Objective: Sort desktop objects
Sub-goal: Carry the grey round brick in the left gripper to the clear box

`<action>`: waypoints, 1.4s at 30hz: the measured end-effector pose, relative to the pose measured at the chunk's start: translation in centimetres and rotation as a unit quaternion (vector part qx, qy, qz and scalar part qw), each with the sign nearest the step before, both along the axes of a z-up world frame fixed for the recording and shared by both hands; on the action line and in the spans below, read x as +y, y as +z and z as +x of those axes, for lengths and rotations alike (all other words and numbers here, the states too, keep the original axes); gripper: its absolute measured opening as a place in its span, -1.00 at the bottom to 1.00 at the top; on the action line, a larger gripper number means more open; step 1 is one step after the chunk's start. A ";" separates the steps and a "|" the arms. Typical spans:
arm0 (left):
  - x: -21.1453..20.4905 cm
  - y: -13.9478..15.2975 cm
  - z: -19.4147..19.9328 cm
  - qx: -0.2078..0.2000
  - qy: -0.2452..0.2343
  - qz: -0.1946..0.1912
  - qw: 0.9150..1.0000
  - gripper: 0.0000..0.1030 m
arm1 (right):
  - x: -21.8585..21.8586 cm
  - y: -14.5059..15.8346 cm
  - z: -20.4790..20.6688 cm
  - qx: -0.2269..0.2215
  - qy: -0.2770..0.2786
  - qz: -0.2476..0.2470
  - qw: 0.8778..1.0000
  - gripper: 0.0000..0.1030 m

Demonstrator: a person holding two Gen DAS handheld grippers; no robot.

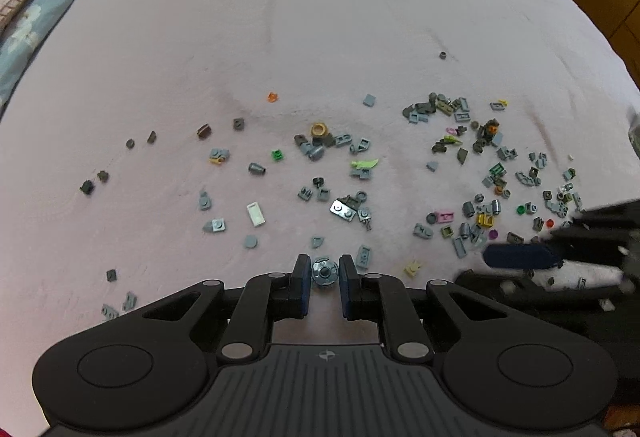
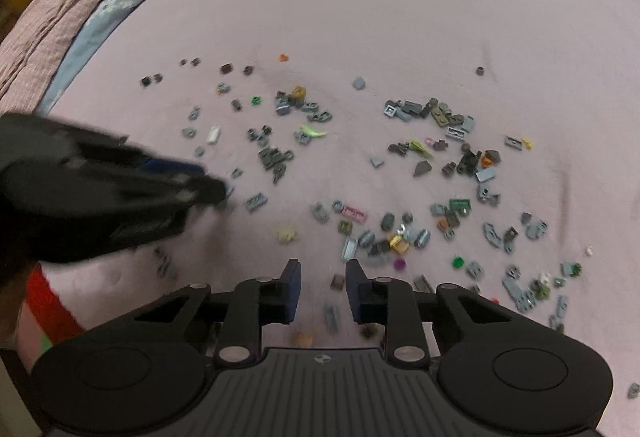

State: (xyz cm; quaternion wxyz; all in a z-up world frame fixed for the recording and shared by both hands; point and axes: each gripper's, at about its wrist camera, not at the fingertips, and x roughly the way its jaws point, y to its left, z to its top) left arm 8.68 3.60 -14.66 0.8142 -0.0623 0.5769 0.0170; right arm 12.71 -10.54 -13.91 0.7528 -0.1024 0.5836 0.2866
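My left gripper [image 1: 325, 272] has its jaws closed on a round grey stud piece [image 1: 324, 272], held just above the pink bed sheet [image 1: 320, 17]. My right gripper [image 2: 323, 273] hangs with jaws apart and empty, while loose bricks [image 2: 404, 237] lie scattered from its 10 to 2 o'clock.

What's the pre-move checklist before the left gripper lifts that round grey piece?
1. Round grey piece between left gripper fingers: ok.
2. Pads touching the piece on both sides: cannot tell.
3. Nothing else caught between the fingers: ok.
4. Right gripper empty, jaws apart: ok.
5. Right gripper clear of the left's path: cannot tell, it is blurred and close by.
6. Pink cloth beyond the scatter free for a sorted pile: ok.
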 end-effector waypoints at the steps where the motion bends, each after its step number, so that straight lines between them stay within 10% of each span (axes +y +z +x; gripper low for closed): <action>1: 0.2 0.1 0.0 0.000 -0.001 -0.001 1.000 -0.68 | 0.1 -0.4 0.4 0.005 -0.008 0.000 1.000 -0.49; 14: 0.4 1.7 -0.5 -0.017 -0.017 -0.002 1.000 -0.68 | 0.7 -2.4 1.8 0.019 -0.033 -0.009 0.999 -0.85; 42: -12.0 15.1 -1.0 -0.130 -0.176 0.002 0.976 -0.68 | -13.6 15.3 -4.9 -0.100 -0.184 0.067 0.976 -0.85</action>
